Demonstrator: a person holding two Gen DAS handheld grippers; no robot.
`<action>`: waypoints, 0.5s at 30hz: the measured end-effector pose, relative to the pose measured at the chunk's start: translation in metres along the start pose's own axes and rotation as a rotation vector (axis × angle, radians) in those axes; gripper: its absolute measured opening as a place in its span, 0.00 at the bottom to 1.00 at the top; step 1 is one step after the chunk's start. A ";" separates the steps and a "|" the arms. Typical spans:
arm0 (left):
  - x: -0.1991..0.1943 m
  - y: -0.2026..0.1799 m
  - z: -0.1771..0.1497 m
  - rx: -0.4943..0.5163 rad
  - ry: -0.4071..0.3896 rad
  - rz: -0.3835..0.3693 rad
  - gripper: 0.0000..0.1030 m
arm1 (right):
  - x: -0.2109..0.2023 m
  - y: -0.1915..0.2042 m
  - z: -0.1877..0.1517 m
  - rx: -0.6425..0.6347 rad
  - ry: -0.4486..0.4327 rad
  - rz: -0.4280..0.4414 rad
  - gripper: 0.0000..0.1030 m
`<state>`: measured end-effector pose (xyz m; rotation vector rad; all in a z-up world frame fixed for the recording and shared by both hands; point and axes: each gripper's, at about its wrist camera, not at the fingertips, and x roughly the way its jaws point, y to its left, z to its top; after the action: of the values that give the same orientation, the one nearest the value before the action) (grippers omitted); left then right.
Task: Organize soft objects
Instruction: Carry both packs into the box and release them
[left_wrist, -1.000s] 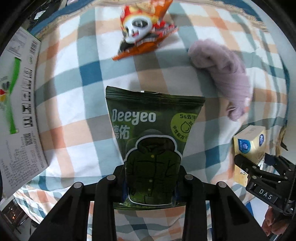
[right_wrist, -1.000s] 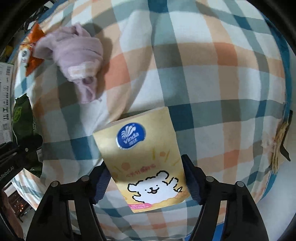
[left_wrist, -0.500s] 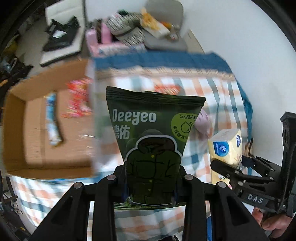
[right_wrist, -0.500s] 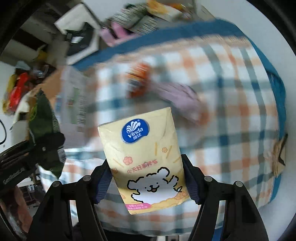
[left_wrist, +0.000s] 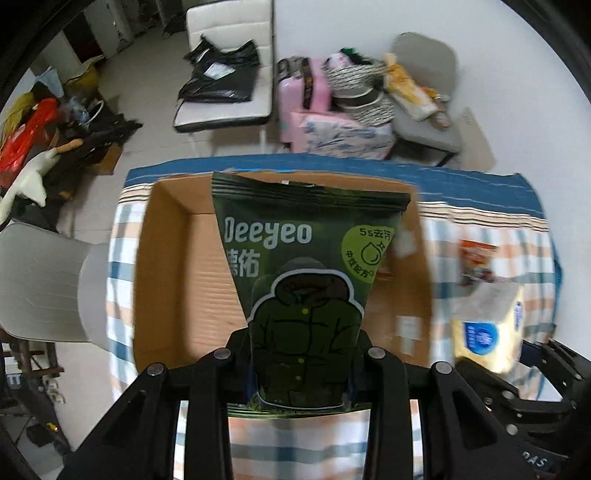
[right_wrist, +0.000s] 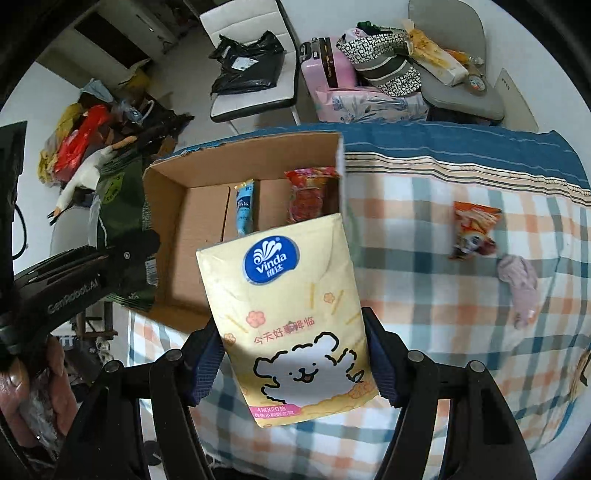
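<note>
My left gripper (left_wrist: 301, 354) is shut on a dark green Deeyeo pouch (left_wrist: 306, 273) and holds it upright above an open cardboard box (left_wrist: 177, 258). My right gripper (right_wrist: 295, 354) is shut on a yellow Vinda tissue pack (right_wrist: 291, 317), held up to the right of the box (right_wrist: 199, 206). The box holds a blue sachet (right_wrist: 244, 210) and a red snack bag (right_wrist: 310, 192). An orange snack bag (right_wrist: 472, 229) and a pink cloth (right_wrist: 519, 284) lie on the checked bed (right_wrist: 424, 266) to the right.
The left gripper with the green pouch shows at the left of the right wrist view (right_wrist: 88, 273). Beyond the bed stand a white chair (left_wrist: 229, 92), a pink suitcase (left_wrist: 306, 92) and a grey chair (left_wrist: 428, 96) with clutter. Another white chair (left_wrist: 40, 288) is at left.
Both grippers rose and tilted up from the bedspread, each keeping its pack. The view swung from the bed surface to the cardboard box, which now lies directly under the green pouch.
</note>
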<state>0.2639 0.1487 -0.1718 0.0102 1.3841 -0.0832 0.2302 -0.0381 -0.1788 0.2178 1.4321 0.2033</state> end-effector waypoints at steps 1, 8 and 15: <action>0.008 0.010 0.005 -0.002 0.013 0.011 0.30 | 0.006 0.006 0.003 0.008 0.005 -0.010 0.69; 0.076 0.049 0.044 0.019 0.100 0.060 0.30 | 0.071 0.018 0.023 0.086 0.081 -0.070 0.69; 0.134 0.057 0.071 0.075 0.187 0.085 0.30 | 0.115 0.020 0.032 0.109 0.134 -0.125 0.69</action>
<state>0.3616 0.1950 -0.2925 0.1422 1.5649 -0.0639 0.2762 0.0106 -0.2790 0.2062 1.5860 0.0378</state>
